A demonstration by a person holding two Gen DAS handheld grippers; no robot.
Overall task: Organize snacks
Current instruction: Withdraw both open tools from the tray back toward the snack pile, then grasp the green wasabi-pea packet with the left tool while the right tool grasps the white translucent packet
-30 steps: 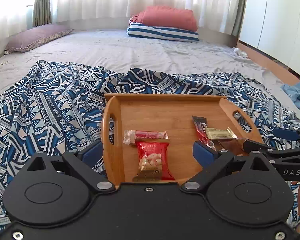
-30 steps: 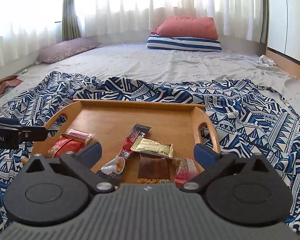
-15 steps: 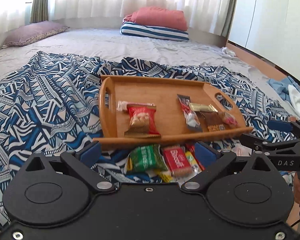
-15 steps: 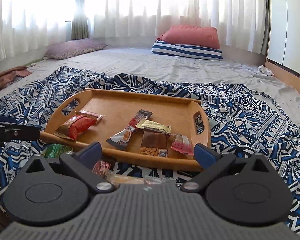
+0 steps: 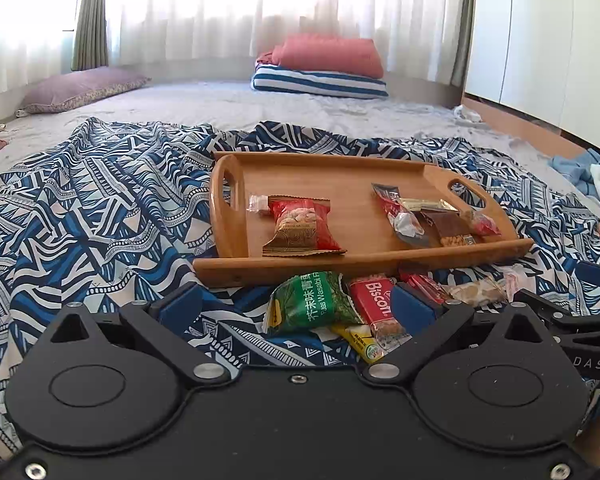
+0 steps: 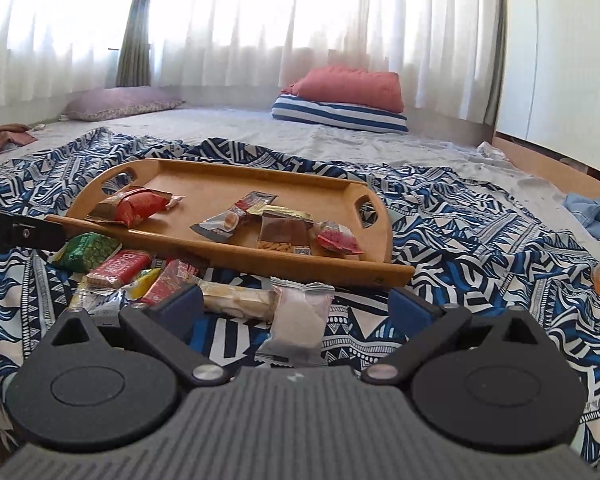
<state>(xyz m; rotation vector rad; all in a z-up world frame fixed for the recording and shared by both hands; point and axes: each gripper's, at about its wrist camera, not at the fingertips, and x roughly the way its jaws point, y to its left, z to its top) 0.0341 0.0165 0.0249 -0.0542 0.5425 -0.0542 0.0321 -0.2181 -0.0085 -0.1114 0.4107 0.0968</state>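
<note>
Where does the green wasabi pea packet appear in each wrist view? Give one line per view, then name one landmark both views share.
Left wrist view: green wasabi pea packet lies low centre, on the patterned blanket just in front of the wooden tray.
Right wrist view: the packet lies at the left, before the tray's near left corner.
Shared landmark: the red Biscoff packet beside it.

Yellow packet (image 5: 360,340) lower centre mostly buried under green pack (image 5: 312,300) and Biscoff bar (image 5: 374,306); label unreadable.
</note>
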